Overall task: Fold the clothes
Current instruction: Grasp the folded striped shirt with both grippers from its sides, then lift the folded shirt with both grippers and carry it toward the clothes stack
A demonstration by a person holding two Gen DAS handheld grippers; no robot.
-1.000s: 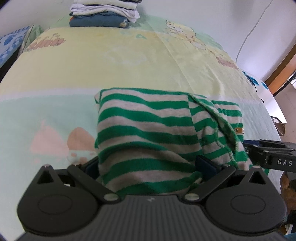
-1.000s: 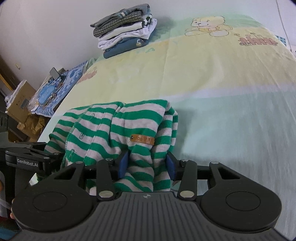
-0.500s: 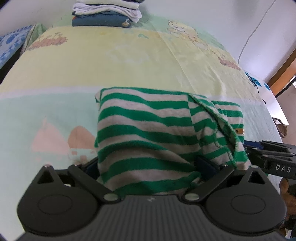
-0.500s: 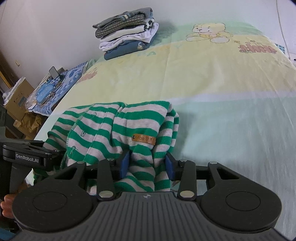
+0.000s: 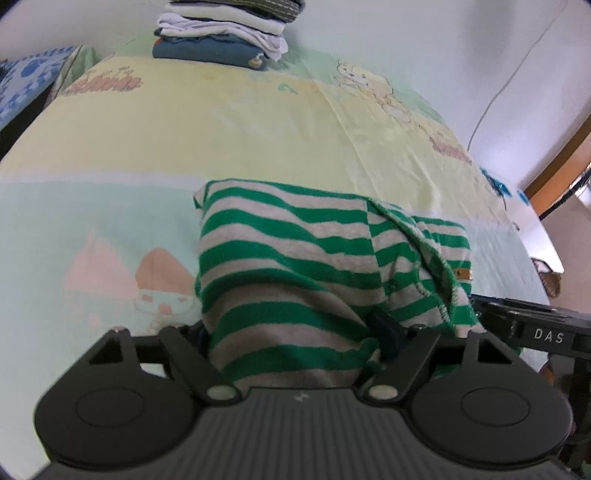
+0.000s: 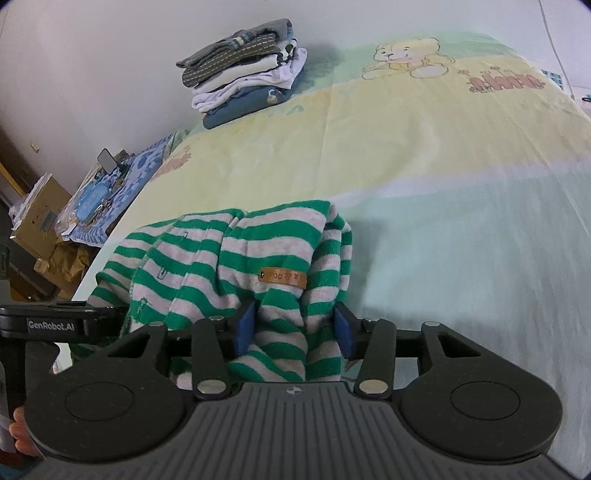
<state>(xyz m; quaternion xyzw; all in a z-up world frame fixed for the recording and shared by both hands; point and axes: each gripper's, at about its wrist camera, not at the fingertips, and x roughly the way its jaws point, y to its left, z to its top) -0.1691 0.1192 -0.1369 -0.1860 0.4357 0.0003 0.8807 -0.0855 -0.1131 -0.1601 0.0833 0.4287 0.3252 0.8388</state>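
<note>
A green and grey striped garment (image 5: 288, 266) sits folded into a thick bundle, low over the pastel bedsheet (image 5: 221, 129). My left gripper (image 5: 291, 332) is shut on its near edge, fingers wide around the bulk. In the right wrist view the same striped garment (image 6: 236, 266) shows a small brown label (image 6: 282, 277). My right gripper (image 6: 293, 325) is shut on the fold below the label, blue pads (image 6: 244, 325) pressing the cloth. Each gripper shows in the other's view: the right one (image 5: 532, 332) and the left one (image 6: 55, 321).
A pile of folded clothes (image 5: 221, 33) (image 6: 243, 81) rests at the far end of the bed near the wall. Left of the bed are a blue patterned cloth with a phone (image 6: 107, 158) and cardboard boxes (image 6: 33, 221). A white cable (image 5: 495, 92) runs down the wall.
Both grippers have moved forward over the bed with the striped garment held between them; the pile of folded clothes looks closer. Both grips stay the same.
</note>
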